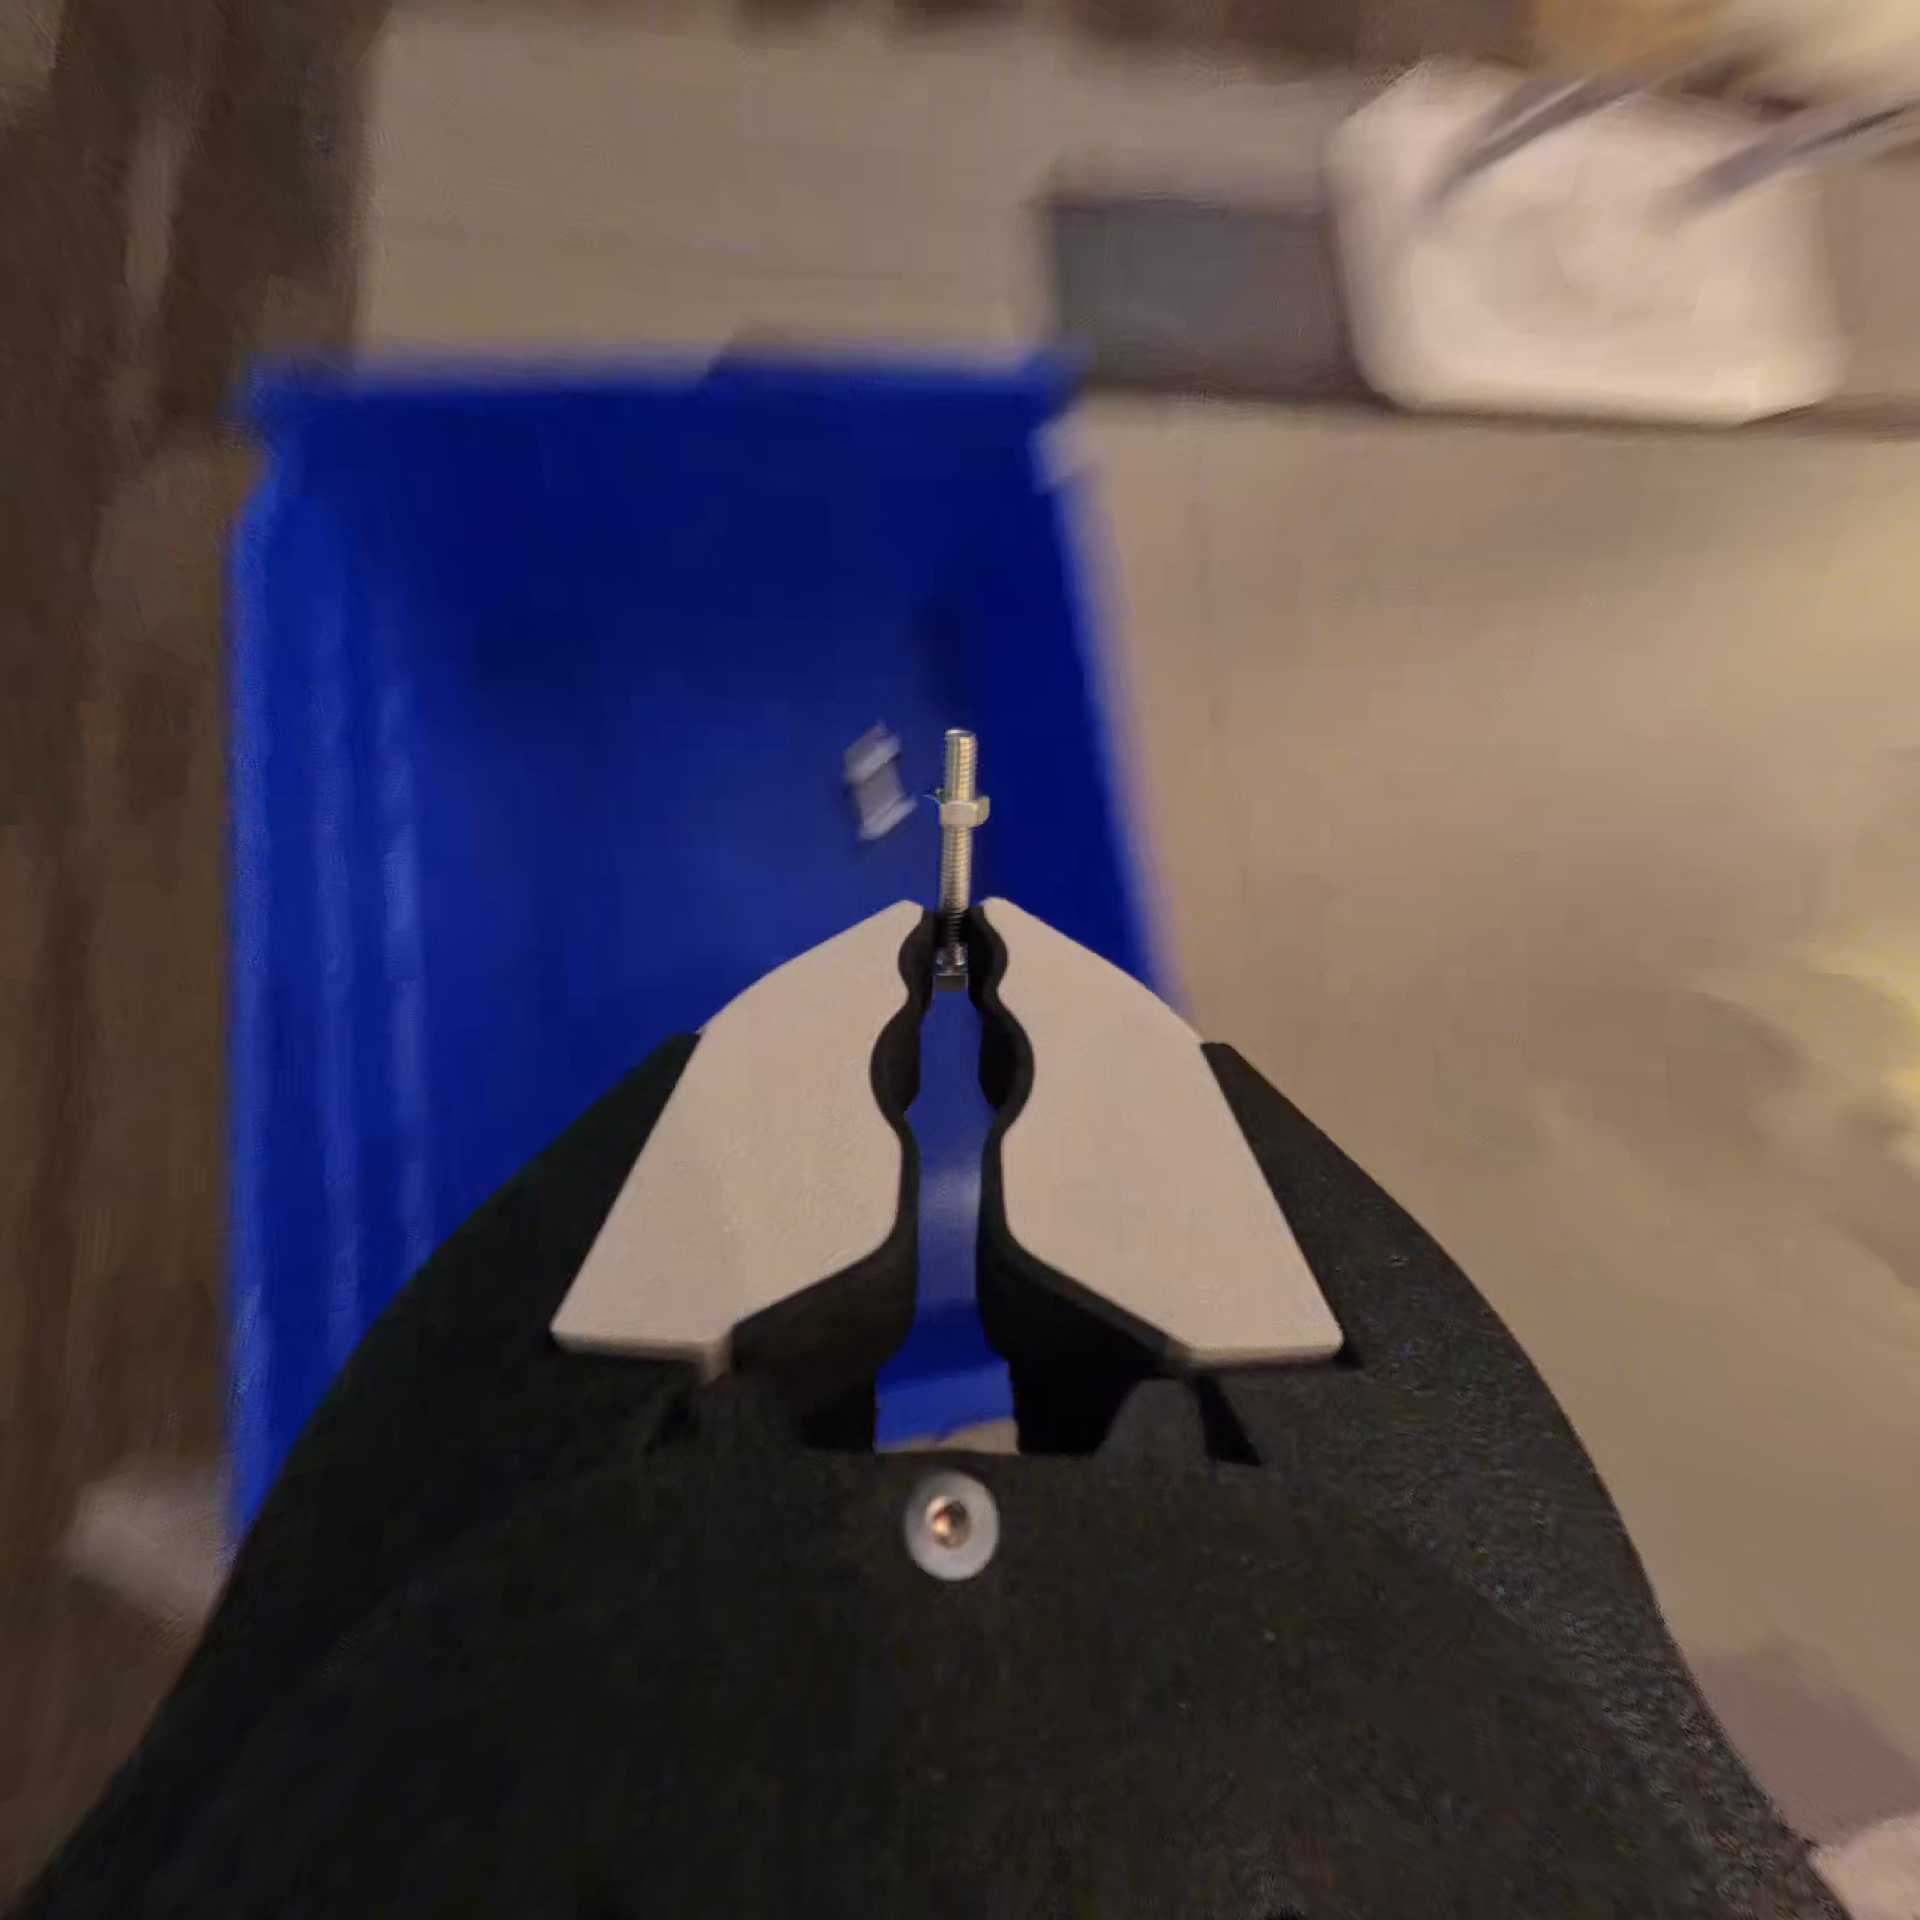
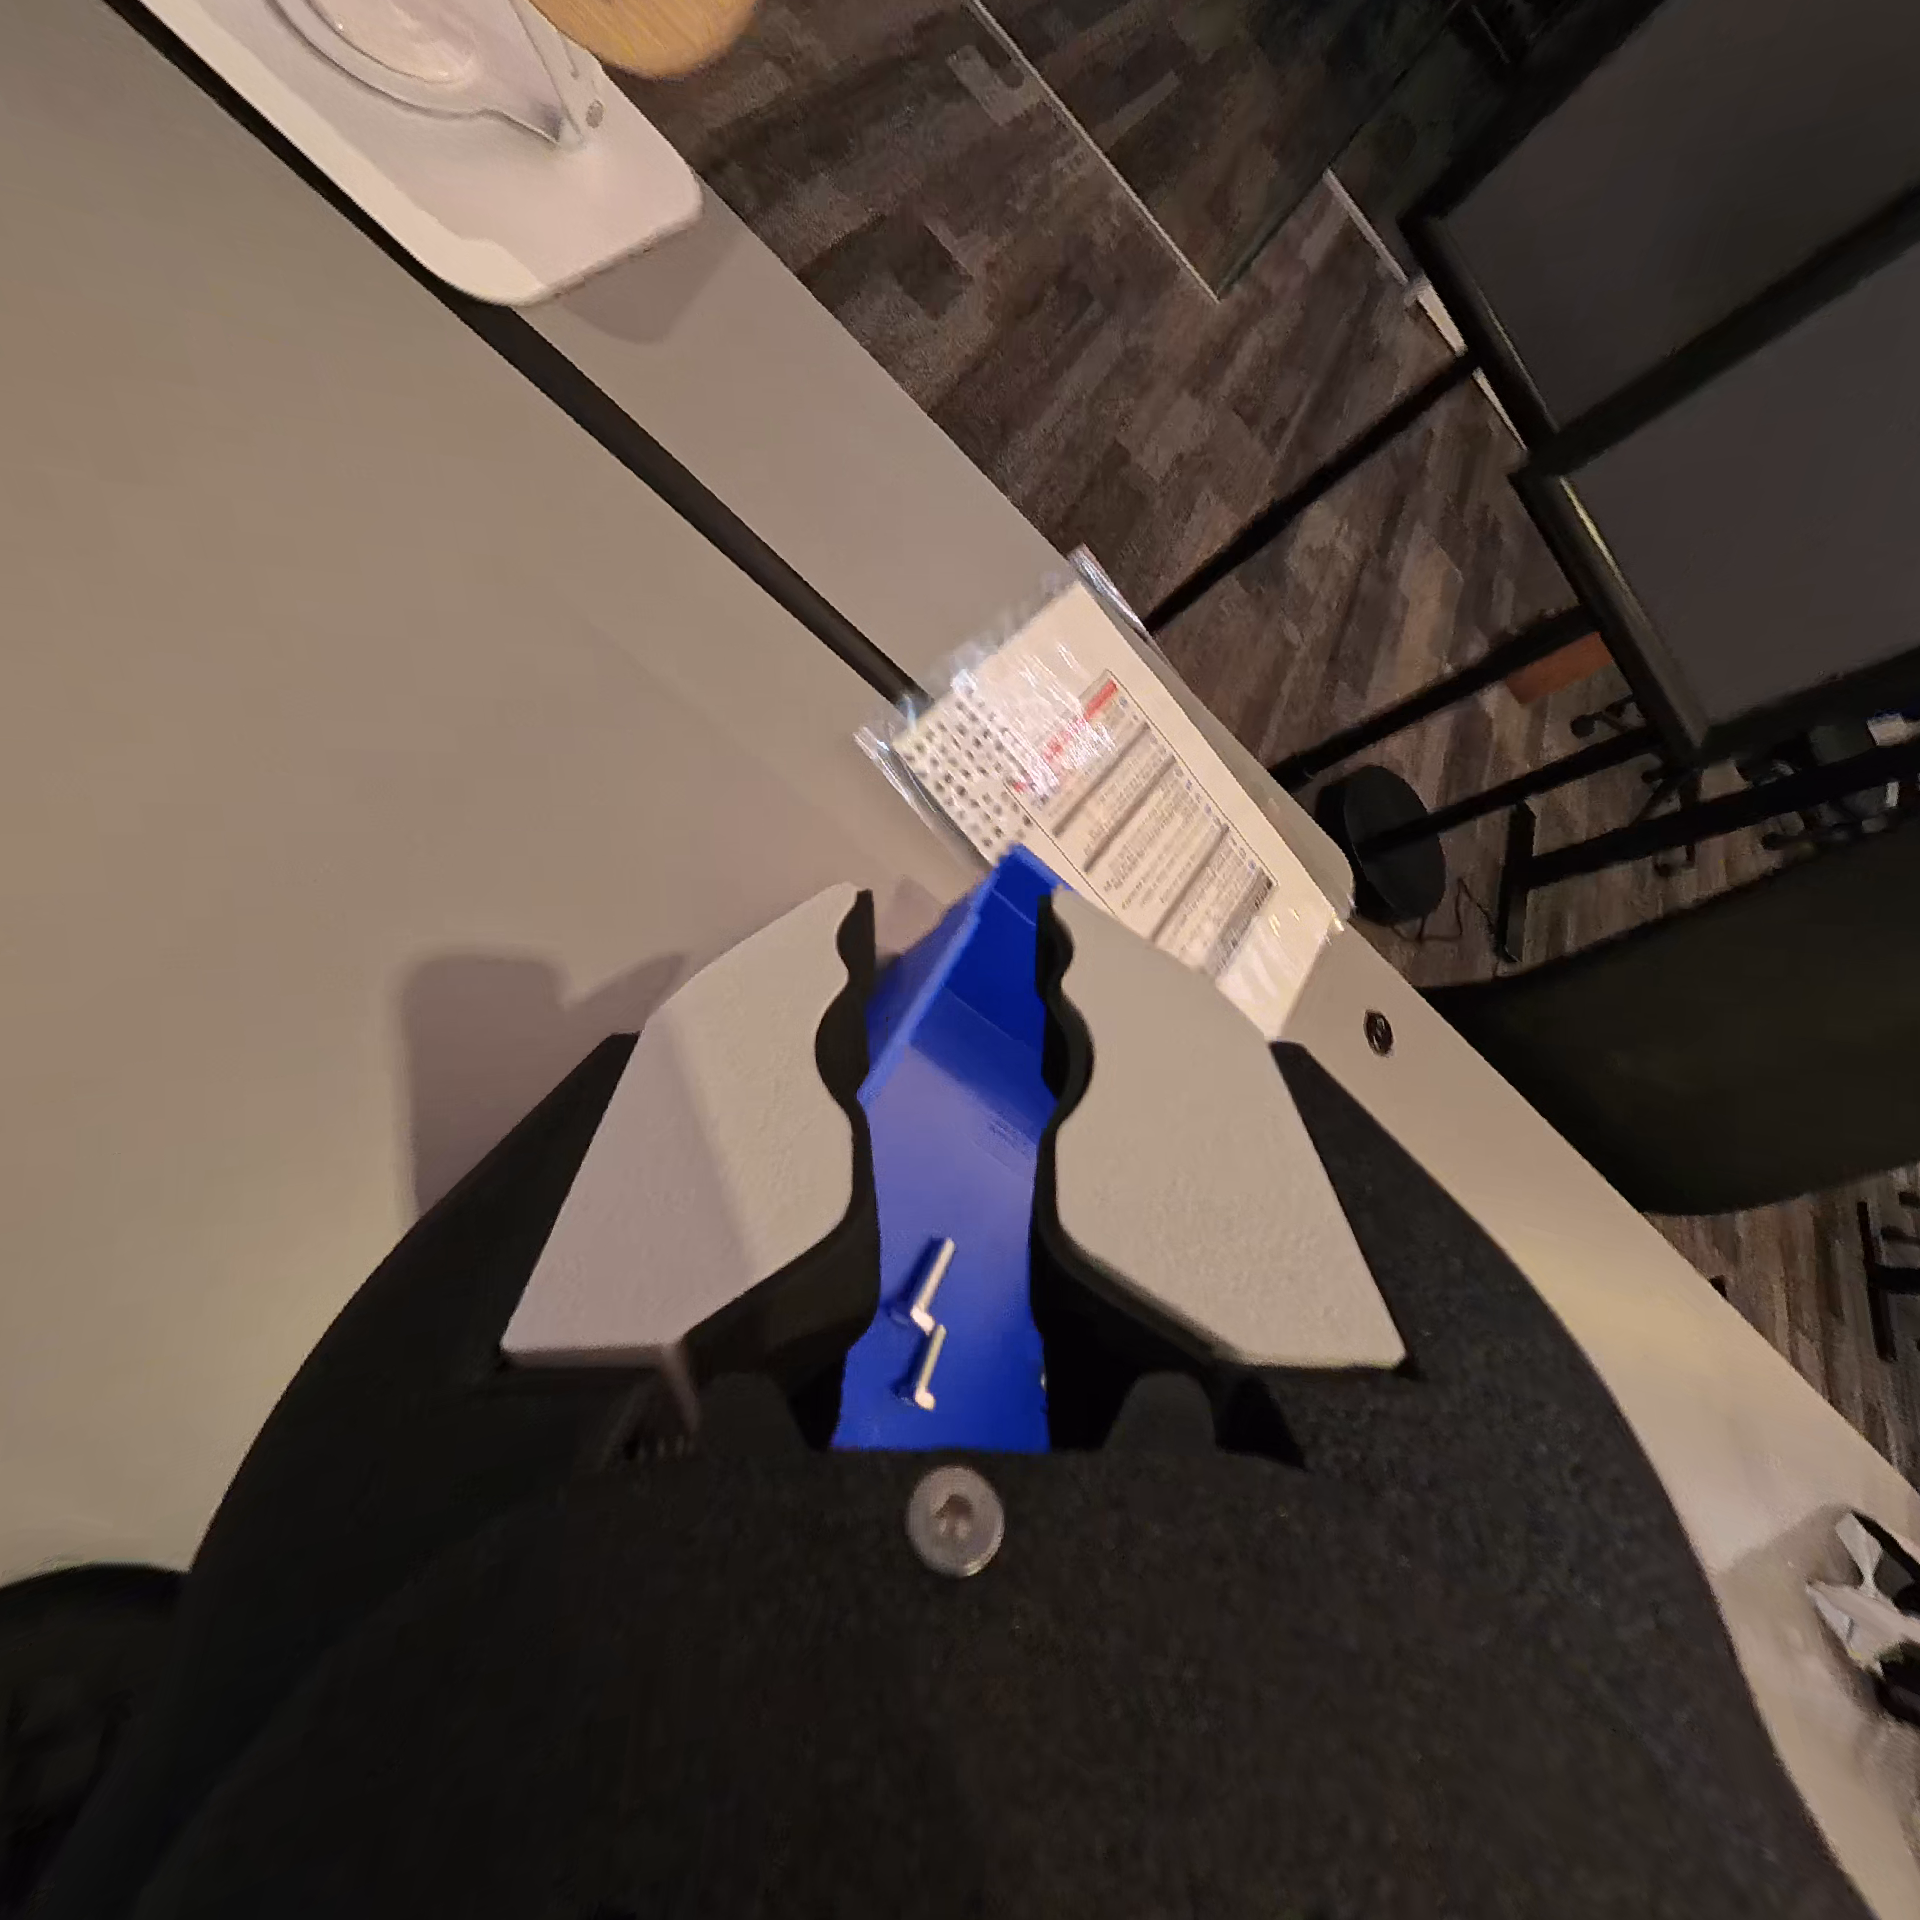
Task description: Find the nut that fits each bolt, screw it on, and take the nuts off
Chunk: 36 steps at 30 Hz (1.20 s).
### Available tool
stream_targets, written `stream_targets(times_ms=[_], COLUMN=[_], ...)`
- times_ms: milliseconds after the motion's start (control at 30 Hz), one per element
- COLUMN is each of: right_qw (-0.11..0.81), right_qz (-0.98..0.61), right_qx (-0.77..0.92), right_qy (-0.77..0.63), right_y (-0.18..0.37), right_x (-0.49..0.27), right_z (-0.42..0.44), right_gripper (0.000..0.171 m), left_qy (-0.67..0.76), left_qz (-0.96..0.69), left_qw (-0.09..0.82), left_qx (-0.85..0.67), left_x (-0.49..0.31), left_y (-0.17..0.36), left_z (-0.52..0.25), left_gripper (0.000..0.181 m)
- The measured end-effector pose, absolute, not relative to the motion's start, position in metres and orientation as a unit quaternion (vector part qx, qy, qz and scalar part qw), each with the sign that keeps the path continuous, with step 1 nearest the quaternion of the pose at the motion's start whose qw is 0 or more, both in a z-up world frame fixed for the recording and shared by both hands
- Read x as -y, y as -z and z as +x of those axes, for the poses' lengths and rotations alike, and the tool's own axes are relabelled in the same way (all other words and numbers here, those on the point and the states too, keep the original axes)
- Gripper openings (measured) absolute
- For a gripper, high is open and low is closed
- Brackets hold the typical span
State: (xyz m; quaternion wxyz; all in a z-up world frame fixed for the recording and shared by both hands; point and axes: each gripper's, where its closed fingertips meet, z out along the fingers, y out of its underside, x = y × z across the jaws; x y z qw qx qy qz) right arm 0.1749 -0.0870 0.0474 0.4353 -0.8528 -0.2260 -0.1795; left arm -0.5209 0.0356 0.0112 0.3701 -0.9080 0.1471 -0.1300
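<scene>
Your left gripper [image 1: 954, 906] is clamped on a bolt [image 1: 955, 831] with a nut [image 1: 961, 807] threaded partway, above the blue bin [image 1: 623, 727]. Your right gripper [image 2: 956, 914] hangs empty, fingers apart, over two loose bolts [image 2: 928, 1325] in the bin, probably unmatched.
</scene>
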Motion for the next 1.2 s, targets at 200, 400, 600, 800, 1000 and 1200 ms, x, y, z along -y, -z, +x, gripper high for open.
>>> stream_targets(times_ms=[200,400,600,800,1000,1200], right_qw=[0.520,0.584,0.591,0.548,0.523,0.518], right_qz=[-0.782,-0.637,-0.616,-0.595,-0.588,-0.602], right_qx=[0.344,0.443,0.393,0.367,0.356,0.379], right_qy=[0.025,-0.237,-0.342,-0.460,-0.504,-0.476], right_y=[-0.071,-0.100,-0.100,-0.102,-0.101,-0.089], right_x=[0.079,0.122,0.119,0.125,0.128,0.127], right_z=[0.049,-0.118,-0.144,-0.152,-0.154,-0.162], right_gripper=[0.028,0.028,0.022,0.018,0.013,0.012], left_qy=[0.412,0.541,0.605,0.602,0.594,0.595], left_qz=[-0.657,-0.553,-0.517,-0.511,-0.518,-0.518], left_qw=[0.470,0.385,0.355,0.358,0.354,0.348], left_qx=[-0.422,-0.502,-0.491,-0.499,-0.503,-0.506], left_x=[0.039,0.100,0.130,0.137,0.138,0.140], left_y=[-0.109,-0.078,-0.068,-0.070,-0.065,-0.064], left_z=[-0.321,-0.194,-0.159,-0.157,-0.155,-0.153], left_gripper=[0.005,0.005,0.005,0.005,0.005,0.005])
